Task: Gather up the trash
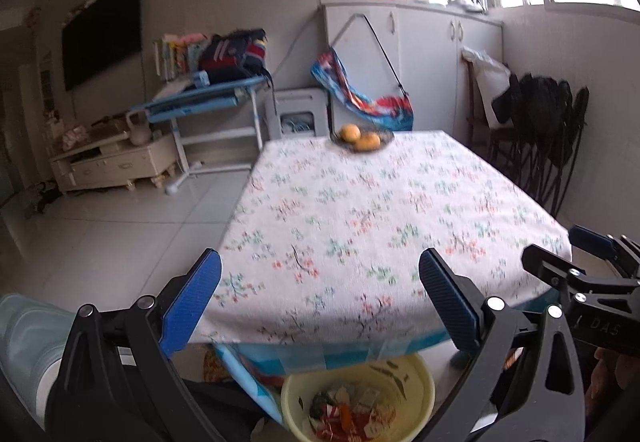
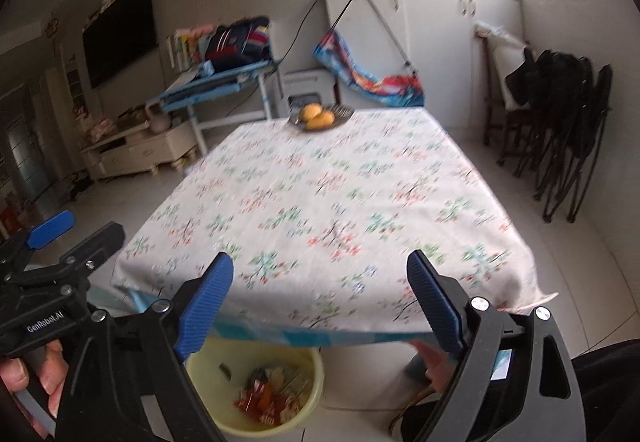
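- Trash (image 1: 348, 416) lies in a pale yellow basin (image 1: 424, 382) on the floor, just under the near edge of the counter (image 1: 360, 226); it is a mix of red, orange, green and white scraps, too blurred to name one by one.
- From the right wrist view the same trash (image 2: 272, 392) sits in the back half of the basin (image 2: 200, 370), and the front part of the basin floor is bare.
- Left tool (image 1: 320, 302) is released: its two blue pads stand wide apart and nothing is between them, only the edge of the cloth shows behind.
- Right tool (image 2: 320, 302) is also released, pads wide apart, with no thing between them.
- Both tools hang over the near edge of the counter and point a little downward, and the basin is below and between their fingers.
- Each tool shows at the edge of the other view; a hand (image 2: 24, 374) grips the handle of the left one.
- A floral tablecloth (image 2: 320, 201) covers the counter, with a blue checked layer showing under its near hem.
- At the far end of the counter stands a dark dish (image 1: 362, 139) with two yellow fruits (image 1: 358, 137) touching each other.
- Beyond the counter are a blue desk (image 1: 208, 97) with a bag on top, white cabinets (image 1: 420, 53) under a bright window, and black folding chairs (image 1: 552, 129) against the wall on the right.
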The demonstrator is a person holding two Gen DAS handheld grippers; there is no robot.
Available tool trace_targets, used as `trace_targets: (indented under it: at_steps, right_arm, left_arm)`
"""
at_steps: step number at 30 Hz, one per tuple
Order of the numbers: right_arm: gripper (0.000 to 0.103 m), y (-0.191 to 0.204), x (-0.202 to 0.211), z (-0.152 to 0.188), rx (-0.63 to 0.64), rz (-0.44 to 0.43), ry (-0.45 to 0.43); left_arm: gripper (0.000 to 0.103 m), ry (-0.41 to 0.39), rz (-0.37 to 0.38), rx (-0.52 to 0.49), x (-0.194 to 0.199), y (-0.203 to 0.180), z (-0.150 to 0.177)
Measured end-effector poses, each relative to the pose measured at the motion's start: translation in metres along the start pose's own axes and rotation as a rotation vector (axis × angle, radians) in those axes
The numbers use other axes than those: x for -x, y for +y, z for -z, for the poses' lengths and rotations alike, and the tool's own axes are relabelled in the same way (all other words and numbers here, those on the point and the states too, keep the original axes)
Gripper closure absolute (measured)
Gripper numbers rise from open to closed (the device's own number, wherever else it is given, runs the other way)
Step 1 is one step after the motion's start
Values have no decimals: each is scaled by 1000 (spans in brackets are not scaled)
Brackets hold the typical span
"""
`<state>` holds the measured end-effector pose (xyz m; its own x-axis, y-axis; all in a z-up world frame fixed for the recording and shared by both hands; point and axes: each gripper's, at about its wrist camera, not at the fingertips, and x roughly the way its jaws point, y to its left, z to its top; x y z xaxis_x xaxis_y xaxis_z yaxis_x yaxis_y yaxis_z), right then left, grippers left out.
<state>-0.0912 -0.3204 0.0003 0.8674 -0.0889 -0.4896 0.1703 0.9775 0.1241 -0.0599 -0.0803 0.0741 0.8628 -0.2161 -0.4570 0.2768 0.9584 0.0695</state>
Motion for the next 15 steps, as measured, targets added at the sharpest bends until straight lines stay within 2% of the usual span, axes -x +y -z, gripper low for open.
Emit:
trace_targets:
  at_steps: [4,15]
  right_arm:
    - [15,-2,5,-3,6,21,-43]
    - [13,0,7,-5,27,64,-93]
  left_arm:
    - [7,-31,-17,30,5,5,-5]
    - [7,-30,-18,67,5,13,-7]
